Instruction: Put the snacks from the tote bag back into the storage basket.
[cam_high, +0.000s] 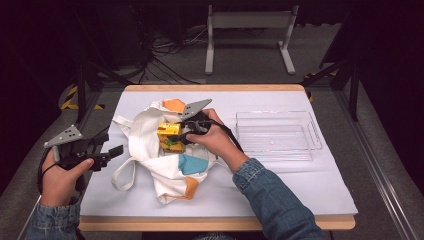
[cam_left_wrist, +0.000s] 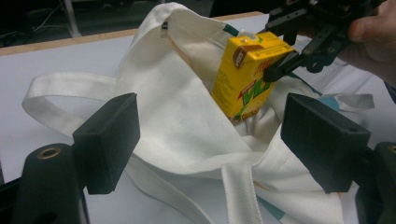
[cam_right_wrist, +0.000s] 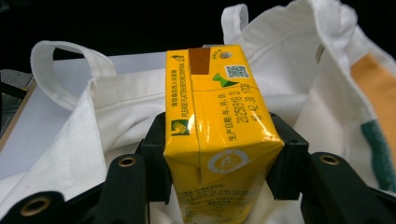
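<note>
I have my right hand-held gripper (cam_right_wrist: 217, 154) clamped on the yellow cardboard juice carton (cam_right_wrist: 219, 135) standing in the mouth of the white canvas tote bag (cam_high: 150, 145), left hand-held gripper (cam_left_wrist: 210, 140) wide and empty beside it, so next I judge a straight lift toward the clear plastic tray (cam_high: 277, 135) off to the right.

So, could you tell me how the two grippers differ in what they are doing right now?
The right gripper is shut on the yellow juice carton in the tote bag; the left gripper is open and holds nothing. The right reaches into the bag; the left sits beside it. Both are hand-held.
</note>
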